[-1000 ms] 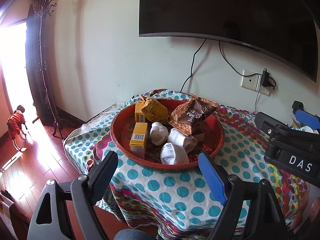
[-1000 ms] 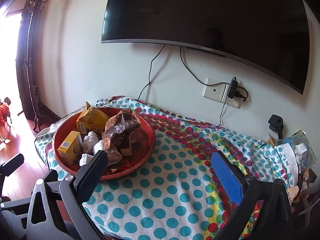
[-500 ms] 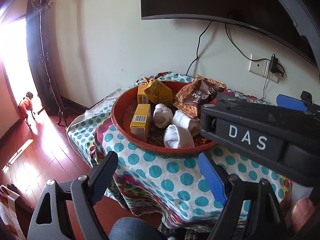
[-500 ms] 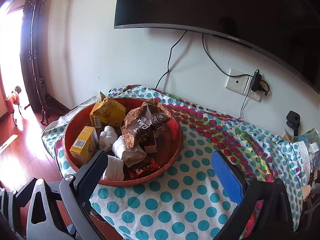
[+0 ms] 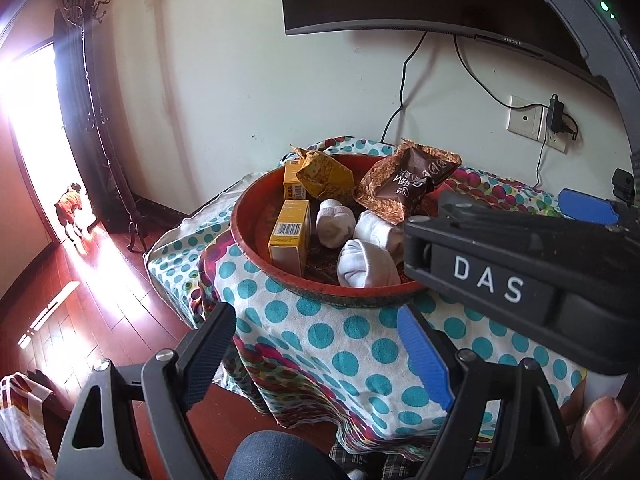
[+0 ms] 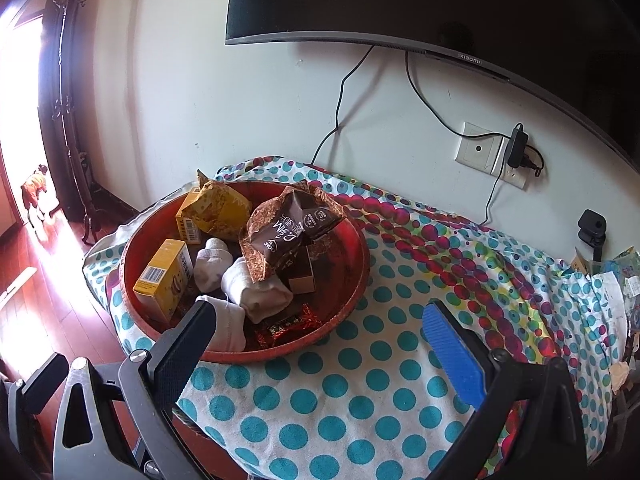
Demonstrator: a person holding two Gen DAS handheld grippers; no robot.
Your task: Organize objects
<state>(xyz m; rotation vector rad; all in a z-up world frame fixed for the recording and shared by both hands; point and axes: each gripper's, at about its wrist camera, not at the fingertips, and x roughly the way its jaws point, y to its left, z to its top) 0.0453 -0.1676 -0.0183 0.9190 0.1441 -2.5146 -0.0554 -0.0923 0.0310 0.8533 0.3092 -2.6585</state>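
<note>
- Socks (image 6: 256,286), rolled and white, lay in the red tray (image 6: 352,296) on the desk; soft, light, best pinched across the roll.
- Both grippers, left gripper (image 5: 320,354) and right gripper (image 6: 320,350), stood spread and empty.

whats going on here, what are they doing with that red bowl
A person holds a tool in each hand over a polka-dot tablecloth. The red bowl on it holds yellow boxes, rolled white socks and a brown snack bag. Both the left tool and the right tool are open and empty, short of the bowl. Nothing has been picked up yet.
</note>
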